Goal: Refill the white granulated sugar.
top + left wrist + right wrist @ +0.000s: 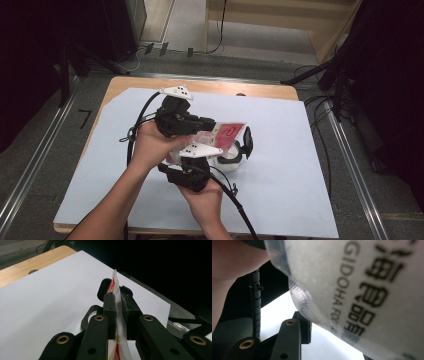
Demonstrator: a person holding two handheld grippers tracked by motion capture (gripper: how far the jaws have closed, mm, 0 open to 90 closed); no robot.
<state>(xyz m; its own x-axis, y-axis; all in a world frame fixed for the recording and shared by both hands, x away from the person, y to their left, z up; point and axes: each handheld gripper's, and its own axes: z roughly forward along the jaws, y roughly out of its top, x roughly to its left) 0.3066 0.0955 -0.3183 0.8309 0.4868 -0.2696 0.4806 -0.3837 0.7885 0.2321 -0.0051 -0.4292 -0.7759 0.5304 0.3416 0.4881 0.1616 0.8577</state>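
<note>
High view: both hands meet over the middle of the white sheet (280,190) that covers the wooden table (135,84). The left gripper (212,125) sits at about eleven o'clock from the right gripper (245,145), the two nearly touching. Between them is a plastic packet (227,131) with red print, held up off the sheet. A white cup (227,162) with a black rim stands on the sheet at about six o'clock from the packet, under it and beside the right gripper.

In the left gripper view the jaws are clenched on the packet's thin sealed edge (117,315), which stands upright between the pads and rises toward twelve o'clock.

In the right gripper view the packet's clear, black-lettered side (362,290) sits very close in front of the camera; whether this claw is clenched on it I cannot tell.
</note>
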